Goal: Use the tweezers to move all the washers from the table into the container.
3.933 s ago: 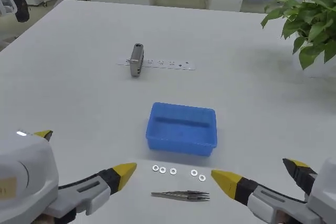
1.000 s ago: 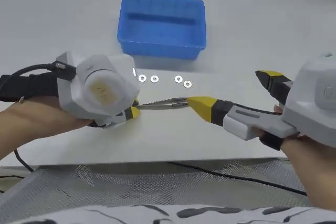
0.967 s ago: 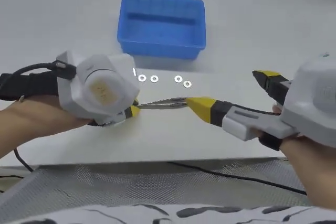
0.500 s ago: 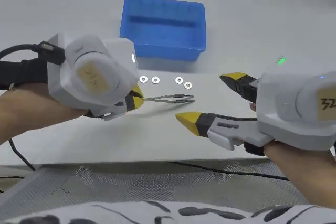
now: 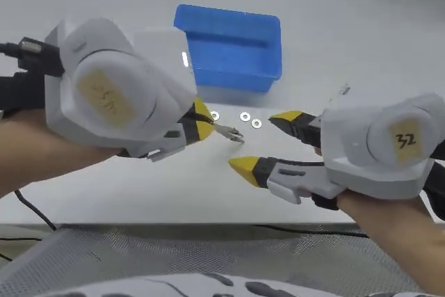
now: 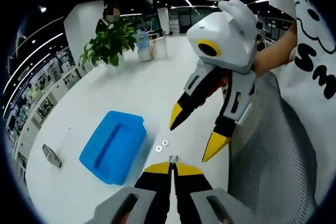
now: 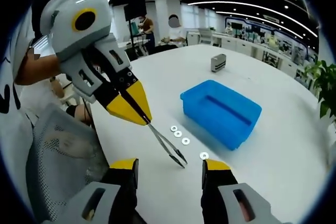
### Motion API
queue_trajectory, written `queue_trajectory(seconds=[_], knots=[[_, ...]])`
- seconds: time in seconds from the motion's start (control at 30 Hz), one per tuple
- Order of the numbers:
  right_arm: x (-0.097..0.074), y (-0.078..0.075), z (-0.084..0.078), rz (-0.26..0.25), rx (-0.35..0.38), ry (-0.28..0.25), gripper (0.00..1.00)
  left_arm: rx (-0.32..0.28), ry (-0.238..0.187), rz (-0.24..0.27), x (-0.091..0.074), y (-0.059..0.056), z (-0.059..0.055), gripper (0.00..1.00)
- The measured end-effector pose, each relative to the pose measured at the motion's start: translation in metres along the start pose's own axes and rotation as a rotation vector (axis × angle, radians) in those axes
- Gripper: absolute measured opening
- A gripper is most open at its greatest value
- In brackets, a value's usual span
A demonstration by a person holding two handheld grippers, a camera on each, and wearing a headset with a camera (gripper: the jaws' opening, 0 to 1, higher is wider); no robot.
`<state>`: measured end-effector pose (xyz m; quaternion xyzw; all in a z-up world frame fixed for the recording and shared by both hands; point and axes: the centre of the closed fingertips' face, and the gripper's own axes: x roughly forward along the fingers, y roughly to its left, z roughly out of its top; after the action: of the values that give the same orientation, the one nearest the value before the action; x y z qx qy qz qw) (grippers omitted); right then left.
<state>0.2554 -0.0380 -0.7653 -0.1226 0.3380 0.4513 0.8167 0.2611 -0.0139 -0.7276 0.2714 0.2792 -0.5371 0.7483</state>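
Observation:
My left gripper (image 5: 202, 127) is shut on the rear end of the steel tweezers (image 5: 227, 132) and holds them off the white table, tips pointing at the washers. In the left gripper view the tweezers (image 6: 173, 158) stick out past the shut left gripper (image 6: 171, 167). Several small washers (image 7: 178, 134) lie in a row in front of the blue container (image 7: 220, 111), which stands open-topped (image 5: 233, 46). My right gripper (image 5: 261, 142) is open just right of the tweezers' tips, nothing between its jaws. From the right gripper (image 7: 169, 165) I see the left gripper (image 7: 143, 119) and the tweezers (image 7: 165, 145).
A grey metal block (image 7: 218, 62) stands far behind the container. A potted plant (image 6: 107, 48) is at the table's far side. The table's near edge (image 5: 208, 222) runs just below both grippers, with a mesh chair beneath.
The left gripper has picked the tweezers up from the table and raised them toward the camera. The right gripper has drawn back from the tweezers and stays open.

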Motion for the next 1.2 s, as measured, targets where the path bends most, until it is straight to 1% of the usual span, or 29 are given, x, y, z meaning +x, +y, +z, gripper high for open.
queue_trajectory(seconds=[0.13, 0.23, 0.27, 0.3, 0.33, 0.37, 0.4, 0.47, 0.6, 0.67, 0.73, 0.9, 1.03, 1.2], knots=[[0.009, 0.006, 0.012, 0.052, 0.017, -0.029, 0.42, -0.005, -0.023, 0.013, -0.005, 0.005, 0.007, 0.0], [0.014, 0.01, 0.029, 0.096, 0.023, -0.071, 0.35, -0.006, -0.038, 0.024, -0.01, 0.009, 0.012, 0.0], [0.015, 0.011, 0.032, 0.108, 0.022, -0.08, 0.32, -0.015, -0.046, 0.028, -0.012, 0.01, 0.013, 0.0], [0.018, 0.013, 0.038, 0.133, 0.027, -0.093, 0.31, -0.024, -0.055, 0.03, -0.013, 0.012, 0.014, 0.0], [0.019, 0.014, 0.04, 0.148, 0.027, -0.096, 0.28, -0.025, -0.058, 0.033, -0.014, 0.012, 0.015, 0.0], [0.021, 0.015, 0.042, 0.159, 0.025, -0.094, 0.23, -0.021, -0.06, 0.039, -0.015, 0.013, 0.015, 0.0], [0.024, 0.015, 0.043, 0.161, 0.012, -0.085, 0.19, -0.014, -0.059, 0.043, -0.016, 0.013, 0.016, 0.0], [0.028, 0.015, 0.047, 0.159, -0.029, -0.088, 0.15, 0.002, -0.049, 0.053, -0.018, 0.015, 0.016, 0.0], [0.036, 0.014, 0.052, 0.166, -0.044, -0.09, 0.12, 0.015, -0.045, 0.069, -0.022, 0.017, 0.017, 0.0], [0.039, 0.014, 0.053, 0.166, -0.054, -0.09, 0.08, 0.019, -0.041, 0.075, -0.022, 0.019, 0.016, 0.0], [0.042, 0.013, 0.055, 0.161, -0.064, -0.092, 0.07, 0.031, -0.034, 0.085, -0.023, 0.023, 0.015, 0.0], [0.049, 0.009, 0.057, 0.157, -0.071, -0.093, 0.07, 0.039, -0.022, 0.088, -0.021, 0.028, 0.01, 0.0], [0.054, 0.005, 0.057, 0.159, -0.058, -0.092, 0.07, 0.044, -0.012, 0.09, -0.019, 0.032, 0.006, 0.0], [0.06, 0.004, 0.055, 0.161, -0.051, -0.083, 0.07, 0.042, 0.0, 0.083, -0.015, 0.035, 0.002, 0.0]])
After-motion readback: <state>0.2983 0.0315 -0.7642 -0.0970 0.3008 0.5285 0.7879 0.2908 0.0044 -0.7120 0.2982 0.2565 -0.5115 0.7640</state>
